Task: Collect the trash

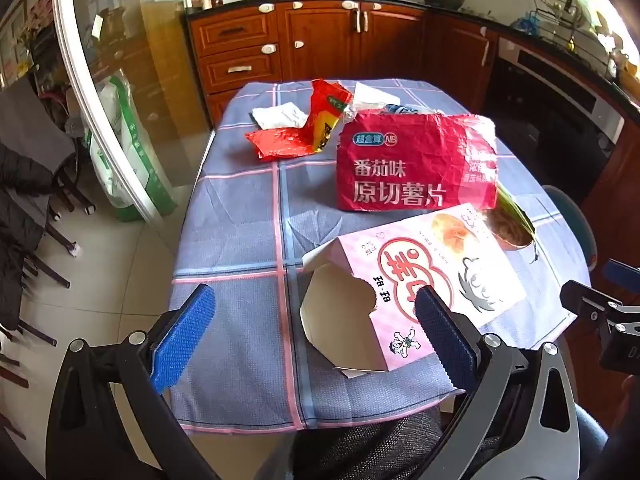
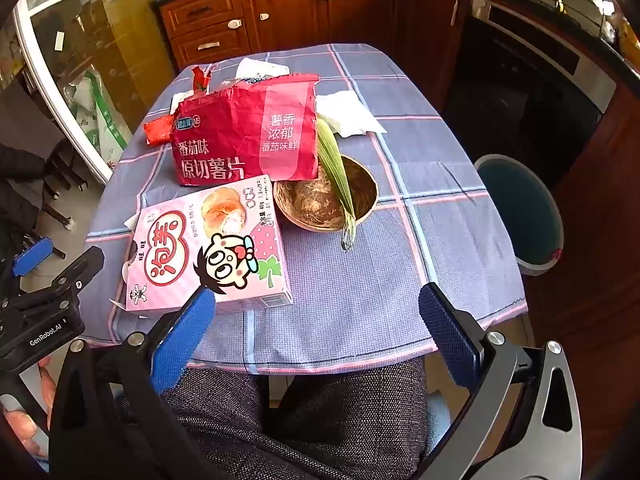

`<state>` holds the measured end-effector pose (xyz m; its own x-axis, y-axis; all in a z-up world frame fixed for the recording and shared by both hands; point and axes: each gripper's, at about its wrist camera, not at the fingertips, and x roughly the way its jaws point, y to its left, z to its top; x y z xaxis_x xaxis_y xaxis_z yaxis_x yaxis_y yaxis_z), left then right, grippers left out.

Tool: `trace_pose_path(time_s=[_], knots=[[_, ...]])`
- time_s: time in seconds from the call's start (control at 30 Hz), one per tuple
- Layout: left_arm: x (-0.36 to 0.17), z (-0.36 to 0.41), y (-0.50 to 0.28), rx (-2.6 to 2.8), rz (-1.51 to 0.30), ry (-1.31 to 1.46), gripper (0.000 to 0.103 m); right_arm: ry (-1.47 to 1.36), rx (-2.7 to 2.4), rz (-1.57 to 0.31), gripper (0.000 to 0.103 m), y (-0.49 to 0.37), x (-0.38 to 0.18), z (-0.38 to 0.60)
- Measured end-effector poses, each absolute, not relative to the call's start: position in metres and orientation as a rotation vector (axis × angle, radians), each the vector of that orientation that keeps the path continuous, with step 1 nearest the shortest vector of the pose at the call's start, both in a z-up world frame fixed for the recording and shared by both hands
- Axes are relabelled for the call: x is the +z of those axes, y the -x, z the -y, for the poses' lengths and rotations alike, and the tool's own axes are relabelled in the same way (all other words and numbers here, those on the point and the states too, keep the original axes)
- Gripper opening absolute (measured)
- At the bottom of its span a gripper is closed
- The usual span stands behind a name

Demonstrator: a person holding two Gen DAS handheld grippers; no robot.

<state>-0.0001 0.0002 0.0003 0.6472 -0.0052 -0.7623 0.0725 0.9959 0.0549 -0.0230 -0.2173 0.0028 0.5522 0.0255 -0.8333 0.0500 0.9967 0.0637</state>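
Above the near edge of the table, the left gripper (image 1: 314,336) hangs with its blue pads spread wide and nothing between them pressed or held; the right gripper (image 2: 316,336) is just as wide apart and empty. Beyond both, near the front edge of the blue-grey checked tablecloth (image 2: 360,280), lies a pink cardboard snack box with a cartoon face (image 2: 208,248), its torn end open toward the left gripper. Behind the box, toward the middle, a crumpled red crisp bag (image 2: 240,136) stands up. Just right of it, a brown coconut-shell bowl (image 2: 360,196) holds a green corn husk (image 2: 334,164). Farther back lie a red-and-yellow wrapper (image 1: 304,128) and white tissues (image 2: 348,116). Off the right edge stands a dark teal bin (image 2: 520,212).
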Motion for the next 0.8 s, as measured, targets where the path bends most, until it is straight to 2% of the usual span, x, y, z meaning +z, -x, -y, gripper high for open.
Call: trace_pose_path(time_s=[0.8], knots=[[0.0059,-0.0018,0.0054,-0.061,-0.859,-0.068,0.1,-0.091,-0.007,-1.002,0.098,0.0241,0.0029,0.2171]])
